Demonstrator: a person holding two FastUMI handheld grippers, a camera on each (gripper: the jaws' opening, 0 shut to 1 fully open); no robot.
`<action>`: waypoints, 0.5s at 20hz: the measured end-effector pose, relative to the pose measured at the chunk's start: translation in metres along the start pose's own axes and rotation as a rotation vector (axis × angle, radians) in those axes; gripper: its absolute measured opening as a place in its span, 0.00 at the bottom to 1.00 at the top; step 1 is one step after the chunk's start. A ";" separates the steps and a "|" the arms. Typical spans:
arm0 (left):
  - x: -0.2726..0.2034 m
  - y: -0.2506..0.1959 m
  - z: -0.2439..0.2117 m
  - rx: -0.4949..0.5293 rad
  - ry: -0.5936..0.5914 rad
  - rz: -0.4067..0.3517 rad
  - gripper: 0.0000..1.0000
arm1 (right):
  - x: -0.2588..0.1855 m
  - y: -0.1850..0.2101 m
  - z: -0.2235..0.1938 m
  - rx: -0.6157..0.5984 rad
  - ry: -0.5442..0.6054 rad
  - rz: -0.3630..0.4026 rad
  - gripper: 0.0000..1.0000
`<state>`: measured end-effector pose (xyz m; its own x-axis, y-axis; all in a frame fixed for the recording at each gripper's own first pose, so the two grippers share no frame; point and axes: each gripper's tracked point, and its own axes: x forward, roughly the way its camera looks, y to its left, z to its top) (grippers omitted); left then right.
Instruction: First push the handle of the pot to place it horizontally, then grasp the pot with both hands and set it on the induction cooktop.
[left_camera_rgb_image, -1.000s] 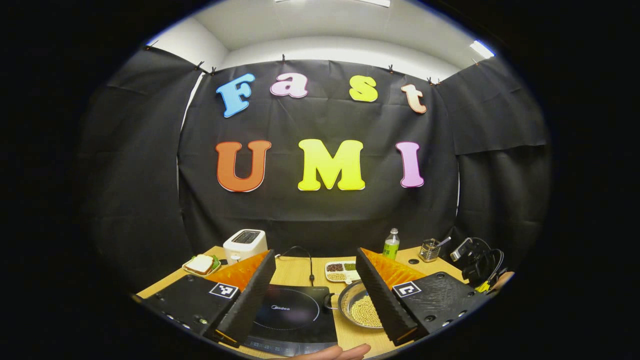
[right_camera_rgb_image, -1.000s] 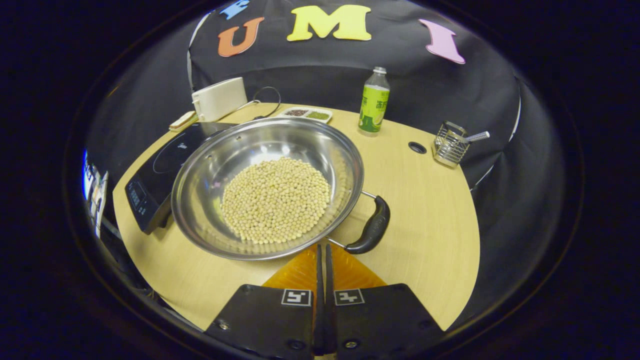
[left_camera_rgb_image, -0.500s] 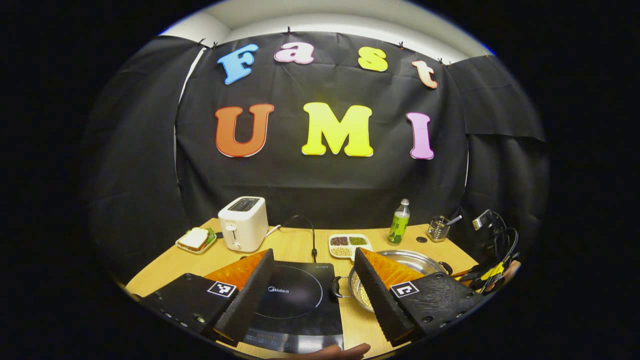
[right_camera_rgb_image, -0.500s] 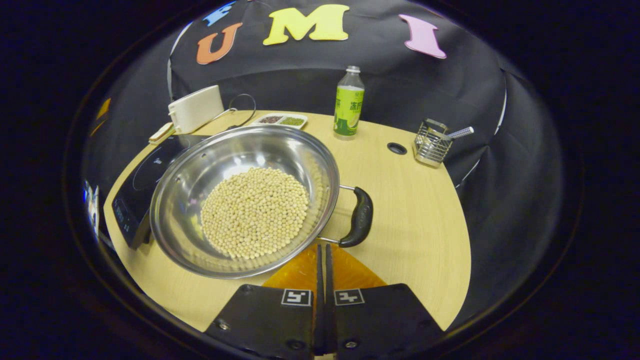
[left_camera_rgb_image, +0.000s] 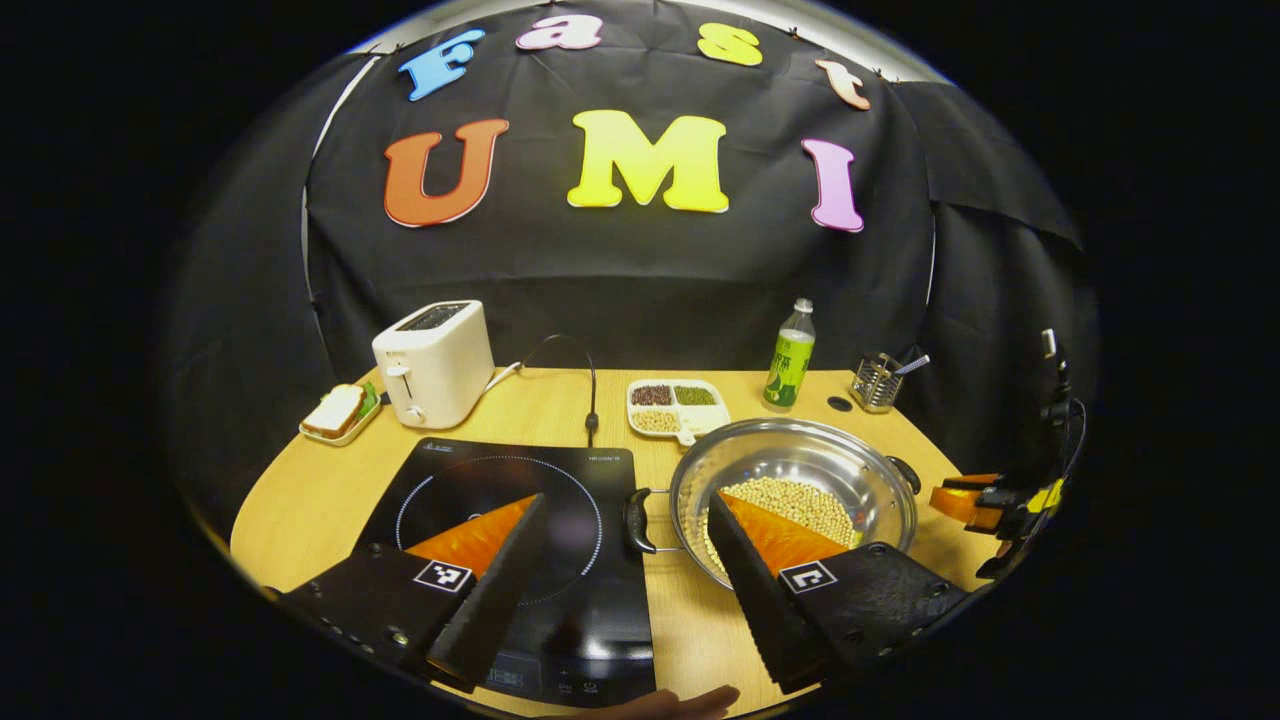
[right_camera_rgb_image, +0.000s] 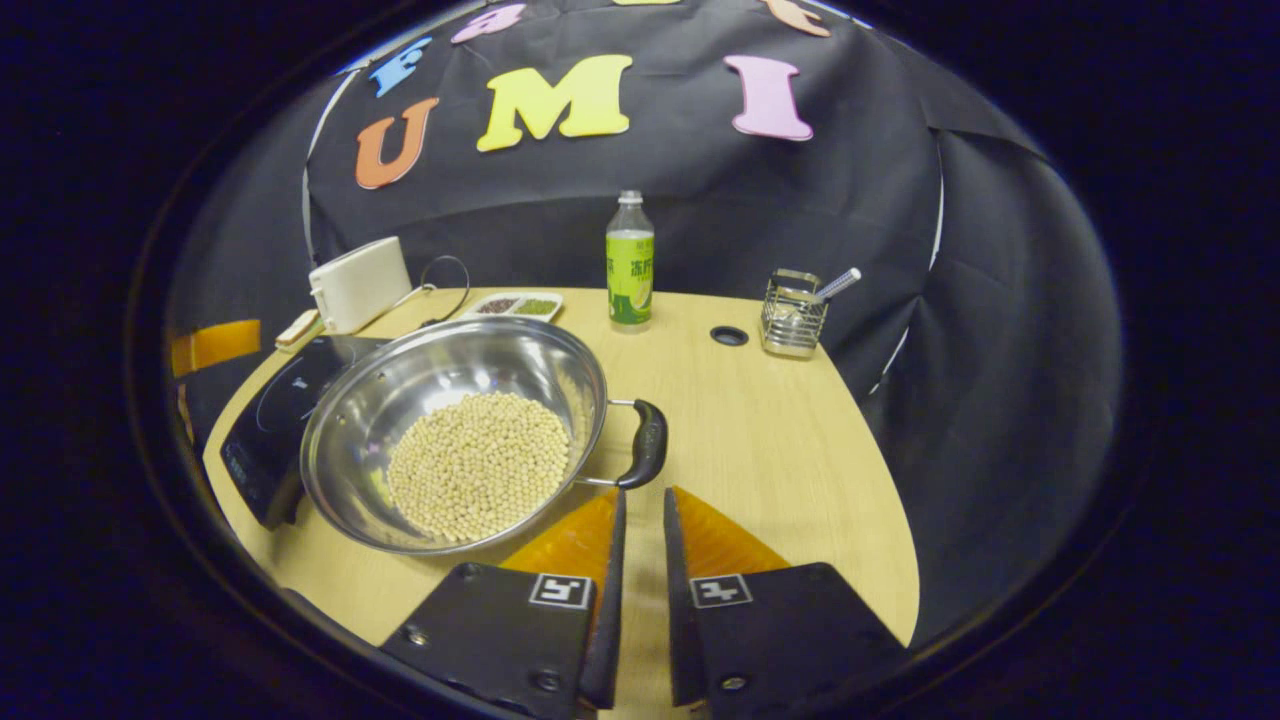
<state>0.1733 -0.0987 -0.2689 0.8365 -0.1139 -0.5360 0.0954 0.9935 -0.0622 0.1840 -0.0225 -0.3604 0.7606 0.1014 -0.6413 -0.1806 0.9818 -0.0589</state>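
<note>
The steel pot holds pale beans and stands on the table just right of the black induction cooktop. Its black left handle lies between my left gripper's wide-open fingers, which hover over the cooktop and the pot's near rim. In the right gripper view the pot is left of centre, with its black right handle just beyond the right gripper. That gripper's fingers stand a narrow gap apart with nothing between them. The cooktop sits behind the pot.
A white toaster and a sandwich plate stand at the back left. A divided dish of grains, a green bottle and a wire holder line the back. Bare tabletop lies right of the pot.
The left gripper view has tipped down toward the table. The right gripper's fingers, shut before, have parted slightly and drawn back, and the pot's right handle has swung away from them.
</note>
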 end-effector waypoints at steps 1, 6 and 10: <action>0.005 -0.003 -0.004 0.002 0.012 -0.001 0.96 | -0.003 -0.001 0.005 -0.011 -0.025 -0.005 0.32; 0.025 -0.014 -0.019 -0.013 0.062 -0.024 0.96 | 0.001 0.001 0.021 -0.014 -0.048 -0.024 0.96; 0.040 -0.018 -0.027 -0.012 0.094 -0.031 0.96 | 0.018 0.008 0.024 0.020 -0.024 -0.022 0.96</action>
<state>0.1904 -0.1213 -0.3122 0.7788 -0.1446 -0.6104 0.1135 0.9895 -0.0896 0.2114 -0.0090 -0.3545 0.7788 0.0829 -0.6217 -0.1510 0.9868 -0.0576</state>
